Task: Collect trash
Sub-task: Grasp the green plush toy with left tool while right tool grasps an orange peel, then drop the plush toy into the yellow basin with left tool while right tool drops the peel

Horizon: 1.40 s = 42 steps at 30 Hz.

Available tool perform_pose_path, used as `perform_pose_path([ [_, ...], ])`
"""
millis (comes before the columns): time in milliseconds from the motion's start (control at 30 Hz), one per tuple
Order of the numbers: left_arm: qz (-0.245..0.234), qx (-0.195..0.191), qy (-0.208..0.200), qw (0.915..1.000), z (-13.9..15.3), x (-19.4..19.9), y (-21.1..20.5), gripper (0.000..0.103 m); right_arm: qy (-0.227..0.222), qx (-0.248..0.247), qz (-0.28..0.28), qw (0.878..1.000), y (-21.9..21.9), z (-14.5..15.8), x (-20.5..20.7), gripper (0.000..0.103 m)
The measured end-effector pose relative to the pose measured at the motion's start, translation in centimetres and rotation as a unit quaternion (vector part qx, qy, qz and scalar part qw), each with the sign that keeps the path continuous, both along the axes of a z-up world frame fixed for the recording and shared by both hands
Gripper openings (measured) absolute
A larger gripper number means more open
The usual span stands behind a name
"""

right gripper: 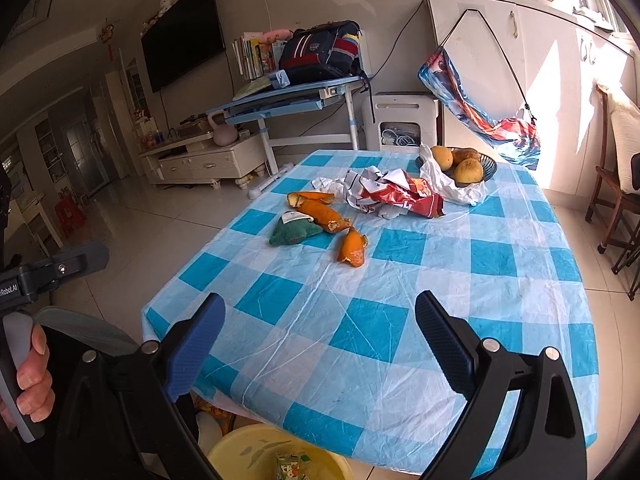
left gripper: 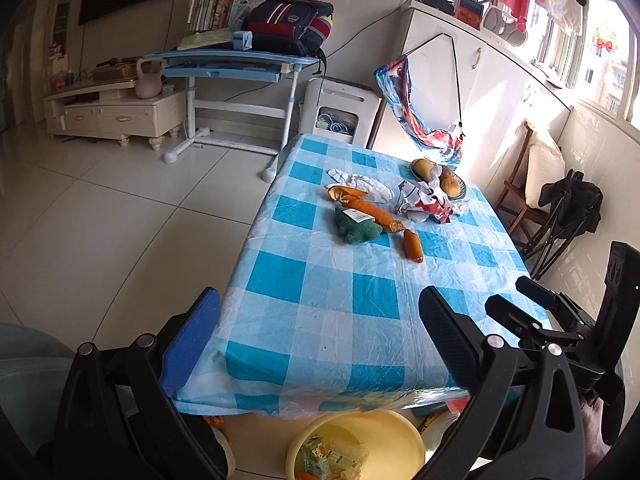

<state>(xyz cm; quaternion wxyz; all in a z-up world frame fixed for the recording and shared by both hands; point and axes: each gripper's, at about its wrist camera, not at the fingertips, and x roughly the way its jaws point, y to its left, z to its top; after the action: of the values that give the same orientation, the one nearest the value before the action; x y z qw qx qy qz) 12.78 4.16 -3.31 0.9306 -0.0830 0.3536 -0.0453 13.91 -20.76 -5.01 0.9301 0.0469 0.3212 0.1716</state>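
Both tools, left (left gripper: 320, 320) and right (right gripper: 320, 332), spread and empty; yellow bin (left gripper: 384, 432) below the bench (right gripper: 440, 280) holds seemingly one carton; orange peels (right gripper: 320, 212), wrappers (right gripper: 396, 196) remain uncollected.

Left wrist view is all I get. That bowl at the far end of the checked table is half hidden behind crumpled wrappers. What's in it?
Observer: The right wrist view shows it clearly. It is a dark wire bowl holding three yellow-brown fruits, perhaps mangoes.
Operator: Who is holding the gripper I'm looking along?
Observer: A hand wraps round the grey handle of the left gripper, at the left edge of the right wrist view.
Operator: Is that black panel on the wall a TV?
Observer: Probably. The right wrist view shows the whole screen, with plush toys sitting along its top.
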Motion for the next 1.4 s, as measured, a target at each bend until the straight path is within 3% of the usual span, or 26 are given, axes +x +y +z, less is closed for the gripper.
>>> perform_pose_path([
  [133,-0.006,0.011,0.017,0.9998,-0.6,4.5,-0.6,0.096,0.019,-0.016,0.007,1.000,1.3,-0.9,4.5,0.090],
  [367,-0.020,0.007,0.059,0.9980,-3.1,12.3,-1.5,0.096,0.072,-0.038,0.010,0.997,2.7,-4.1,10.9,0.061],
  [600,-0.029,0.027,0.094,0.9948,-6.5,18.3,-4.0,0.095,0.113,-0.039,0.027,0.992,2.3,-5.6,12.7,0.037],
  [667,-0.031,0.038,0.106,0.9932,-7.5,19.5,-4.6,0.090,0.117,-0.054,0.036,0.991,2.6,-5.7,12.7,0.027],
  [767,-0.042,0.020,0.130,0.9904,-8.8,20.6,-4.7,0.058,0.123,-0.056,0.038,0.990,2.3,-5.9,12.7,0.018],
  [833,-0.059,-0.002,0.133,0.9894,-9.0,20.7,-4.7,0.034,0.126,-0.048,0.035,0.990,1.8,-6.0,12.7,0.017],
  [933,-0.075,0.015,0.125,0.9892,-8.6,20.0,-5.3,0.029,0.128,-0.035,0.032,0.991,1.2,-5.6,12.1,0.015],
  [1100,-0.074,-0.007,0.122,0.9897,-7.4,17.0,-3.8,0.027,0.117,-0.013,0.046,0.992,1.1,-3.7,9.2,0.015],
  [1300,-0.076,-0.028,0.111,0.9905,-5.5,10.7,-2.2,0.027,0.119,0.004,0.095,0.988,2.4,-2.2,2.5,0.015],
  [1400,-0.081,-0.030,0.108,0.9904,-5.2,6.7,-1.8,0.027,0.131,-0.011,0.130,0.983,4.0,-2.8,-1.5,0.015],
])
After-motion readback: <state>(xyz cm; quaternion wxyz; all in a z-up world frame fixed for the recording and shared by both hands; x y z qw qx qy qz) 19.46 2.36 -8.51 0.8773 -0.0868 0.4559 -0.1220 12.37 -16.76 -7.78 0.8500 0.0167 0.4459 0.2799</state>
